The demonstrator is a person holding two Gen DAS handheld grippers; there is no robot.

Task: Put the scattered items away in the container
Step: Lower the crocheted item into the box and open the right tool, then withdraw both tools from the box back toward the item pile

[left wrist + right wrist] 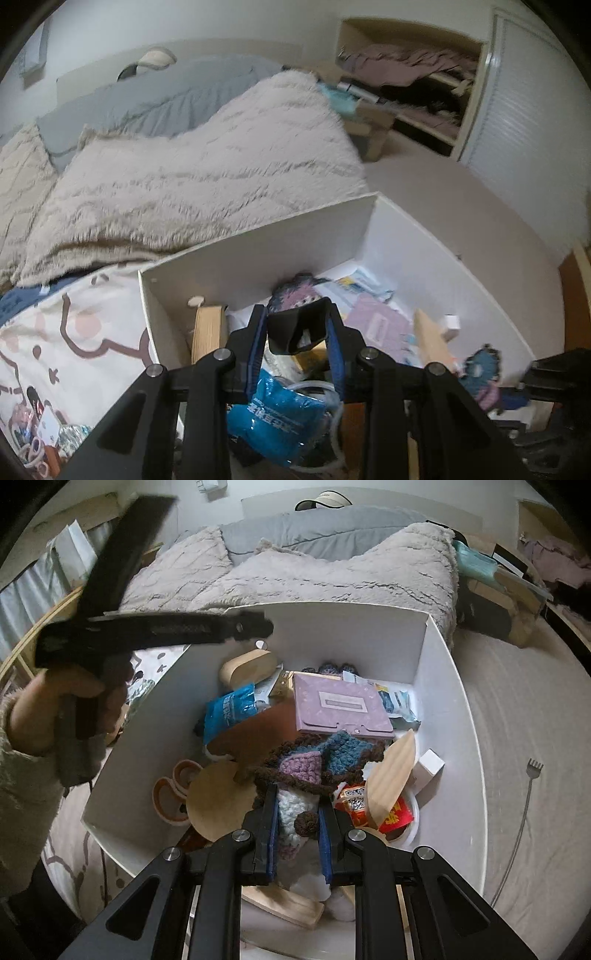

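Note:
A white box (436, 716) sits on the bed, holding several items: a purple case (341, 705), a blue packet (229, 709), wooden pieces and a crocheted piece (317, 764). My right gripper (297, 805) is over the box, shut on the crocheted piece's white part. My left gripper (299, 314) is above the box (258, 258), shut on a small black hollow block (295, 328); the blue packet (277, 417) lies below it. The left gripper also shows in the right wrist view (255, 626), held by a hand over the box's left wall.
A fluffy beige blanket (207, 173) and grey pillows lie behind the box. Small items (37, 439) lie scattered on the patterned sheet left of the box. A metal back scratcher (524, 812) lies right of the box. Shelves with clothes (406, 81) stand beyond the bed.

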